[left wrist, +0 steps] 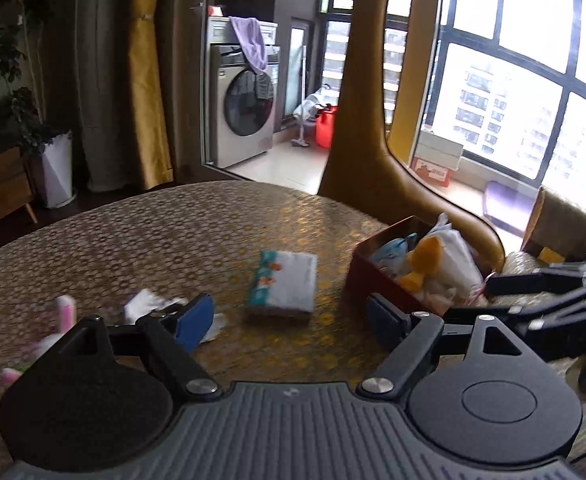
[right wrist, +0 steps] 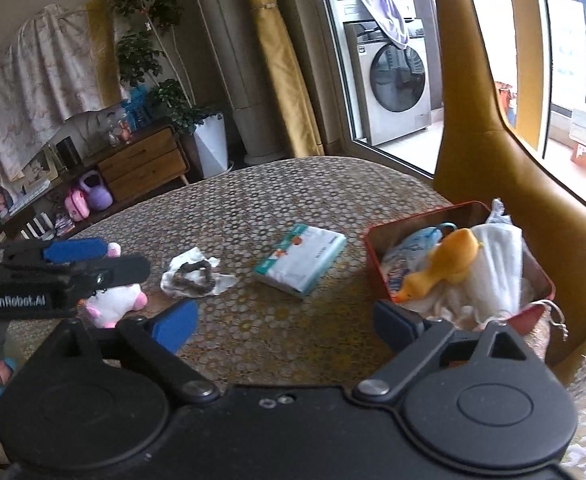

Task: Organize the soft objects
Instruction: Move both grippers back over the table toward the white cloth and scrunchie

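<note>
Both your grippers are wide and hold nothing: the left gripper (left wrist: pixel 289 320) and the right gripper (right wrist: pixel 285 326). The tissue pack (right wrist: pixel 300 257) lies just ahead of the right one, the red tin (right wrist: pixel 377 258) to its right. Close on the pack's short sides and lift it level.

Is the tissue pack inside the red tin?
No, the tissue pack lies flat on the table, apart from the red tin that holds the yellow duck.
</note>
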Demonstrator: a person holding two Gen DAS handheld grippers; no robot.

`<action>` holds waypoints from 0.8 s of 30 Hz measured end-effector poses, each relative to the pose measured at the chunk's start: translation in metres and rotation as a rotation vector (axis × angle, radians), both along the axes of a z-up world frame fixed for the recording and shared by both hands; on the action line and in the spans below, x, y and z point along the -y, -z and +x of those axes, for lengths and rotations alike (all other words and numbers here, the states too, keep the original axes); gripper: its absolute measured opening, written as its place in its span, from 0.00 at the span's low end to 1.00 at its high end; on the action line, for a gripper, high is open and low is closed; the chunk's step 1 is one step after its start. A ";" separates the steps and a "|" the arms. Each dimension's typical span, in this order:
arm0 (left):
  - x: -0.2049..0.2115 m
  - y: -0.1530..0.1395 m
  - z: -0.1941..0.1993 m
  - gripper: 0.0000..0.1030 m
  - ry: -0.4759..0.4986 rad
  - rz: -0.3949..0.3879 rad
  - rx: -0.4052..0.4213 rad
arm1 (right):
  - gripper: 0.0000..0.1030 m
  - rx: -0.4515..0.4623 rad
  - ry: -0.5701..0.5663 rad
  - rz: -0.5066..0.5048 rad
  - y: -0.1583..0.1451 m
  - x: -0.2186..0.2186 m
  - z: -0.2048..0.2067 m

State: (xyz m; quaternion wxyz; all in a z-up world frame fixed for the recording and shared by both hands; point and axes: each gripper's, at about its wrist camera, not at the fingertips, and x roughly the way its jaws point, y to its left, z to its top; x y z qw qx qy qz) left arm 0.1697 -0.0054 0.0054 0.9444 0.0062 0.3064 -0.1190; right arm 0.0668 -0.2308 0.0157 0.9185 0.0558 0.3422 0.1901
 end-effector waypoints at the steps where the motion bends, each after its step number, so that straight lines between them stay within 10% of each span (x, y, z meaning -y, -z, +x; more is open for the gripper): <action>1: -0.005 0.002 -0.001 0.82 -0.005 0.008 -0.001 | 0.92 -0.001 -0.004 0.000 0.000 -0.003 0.001; 24: -0.080 0.065 -0.004 0.86 -0.204 -0.008 0.011 | 1.00 -0.023 -0.165 -0.097 0.018 -0.107 0.057</action>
